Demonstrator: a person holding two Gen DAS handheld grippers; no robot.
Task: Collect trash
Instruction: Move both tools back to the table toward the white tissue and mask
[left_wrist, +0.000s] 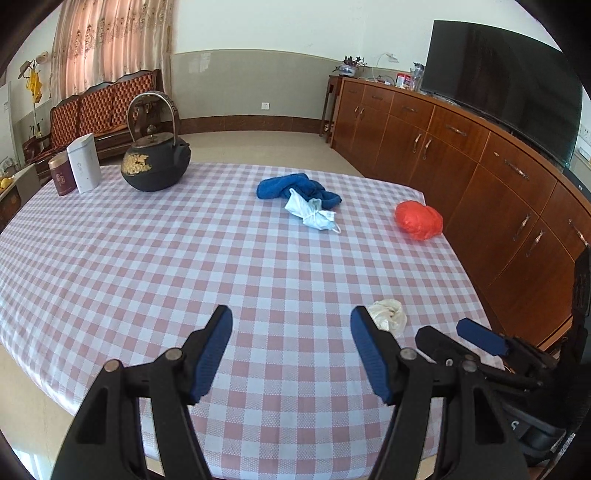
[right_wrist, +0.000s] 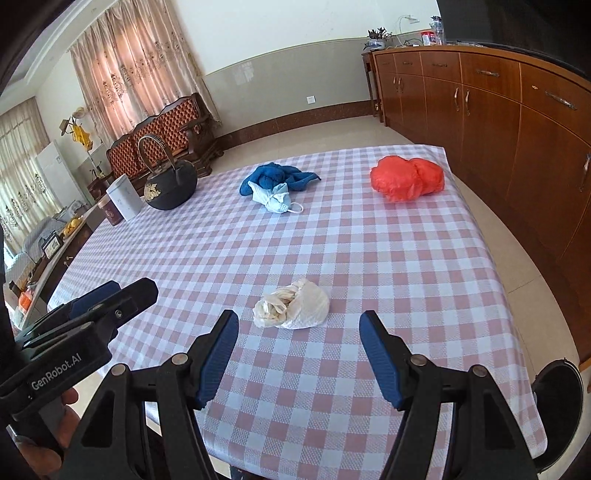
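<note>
light: bright, even daylight through curtain (left_wrist: 110, 40) at far left | shadows: soft, faint under cloth (right_wrist: 295, 306) on tabletop (left_wrist: 184, 266) | glare: dull sheen on TV (left_wrist: 506, 85) | focus: sharp, no motion blur | edges: strong fisheye bending, black vignette in corners

Left hand-held gripper (left_wrist: 291, 314): jaws apart, nothing between 2 blue pads (left_wrist: 210, 354), pitched down over desk (left_wrist: 110, 258). Right hand-held gripper (right_wrist: 299, 319): jaws apart, empty, pitched down likewise. 2 grippers side by side, near, not touching. Each shows at edge of other's view. Hand (right_wrist: 55, 424) grips left gripper's handle from below; fingers partly hidden.
</note>
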